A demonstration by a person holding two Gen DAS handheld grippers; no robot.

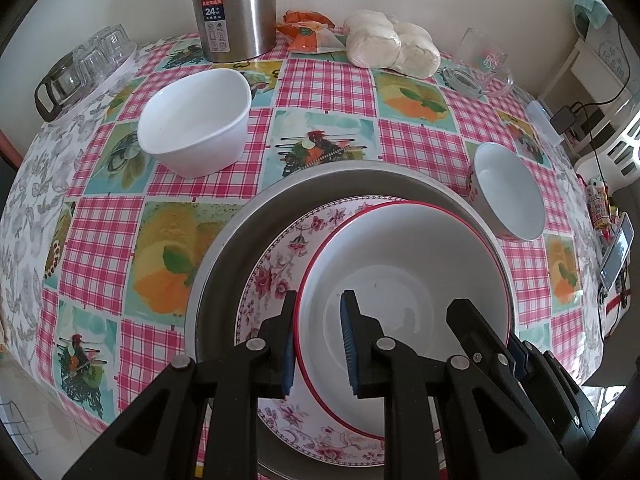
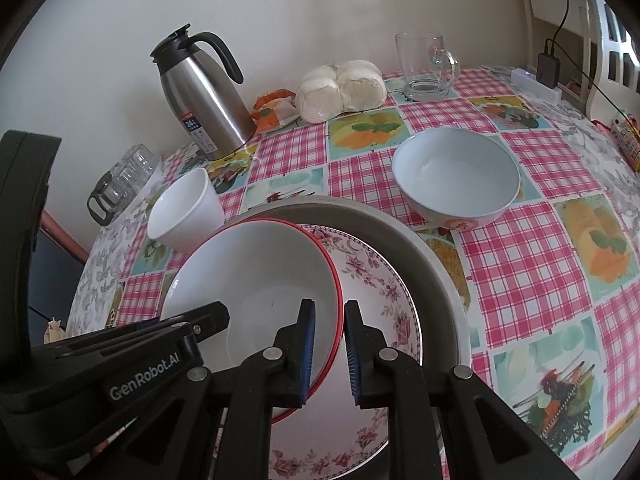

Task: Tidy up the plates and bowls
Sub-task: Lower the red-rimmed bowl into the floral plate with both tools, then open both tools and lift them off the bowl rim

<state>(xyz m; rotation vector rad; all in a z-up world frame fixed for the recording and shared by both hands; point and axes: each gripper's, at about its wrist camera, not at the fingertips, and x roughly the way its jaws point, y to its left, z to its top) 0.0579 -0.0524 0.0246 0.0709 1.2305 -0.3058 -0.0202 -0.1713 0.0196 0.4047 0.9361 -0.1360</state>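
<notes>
— While both grippers pinch the red-rimmed bowl, where does it sit?
— On the flowered plate inside the metal basin on the counter. The left gripper clamps the bowl's left rim, the right gripper its right rim, fingers closed on the wall.
— How might it handle?
— Probably rigid, glazed, slippery, breakable; opposite rim holds look safest.

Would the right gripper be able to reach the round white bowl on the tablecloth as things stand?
Probably not yet: the right gripper is shut on the red-rimmed bowl; otherwise nothing blocks the round white bowl.
</notes>
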